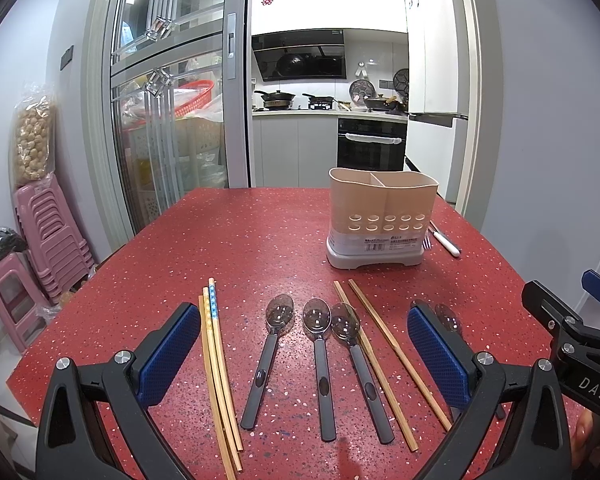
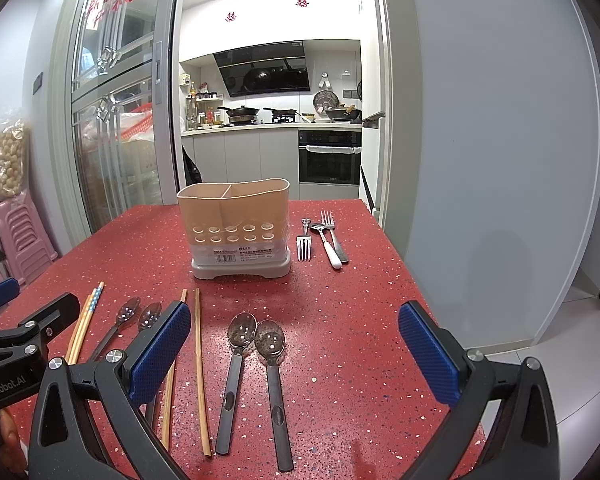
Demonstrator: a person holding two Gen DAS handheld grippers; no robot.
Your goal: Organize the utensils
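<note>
Inventory, red speckled table (image 1: 240, 232), both wrist views.

- Utensil holder (image 1: 382, 220): beige, two compartments w/ divider, row of round holes, grey base. Stood upright toward the far side of the table; nothing seen sticking out of it.
- Chopsticks, left group (image 1: 216, 368): three sticks lying close together, one w/ blue-white patterned top, near the left gripper's left finger.
- Chopsticks, bare pair (image 1: 384, 360): two plain wooden sticks, lying apart from each other, in front of the holder.
- Spoons, left trio (image 1: 320, 360): three, clear bowls w/ dark handles, side by side between the two chopstick groups; the rightmost one touched or overlapped a bare stick.
- Spoons, right pair (image 2: 256, 376): same type, bowls touching, handles toward the camera, between the right gripper's fingers in its view.
- Metal cutlery (image 2: 324, 240): right of the holder, near it. Two forks plus a white-handled spoon; small fork w/ tines toward the camera, others lying beside it.
- Left gripper (image 1: 304, 356): jaws spread wide, nothing held, raised above the spoon trio.
- Right gripper (image 2: 294, 354): jaws spread wide, nothing held, above the spoon pair.
- Background: pink stools (image 1: 40, 240) stacked at left, kitchen w/ oven (image 2: 329, 156) beyond a glass sliding door (image 1: 168, 100).
</note>
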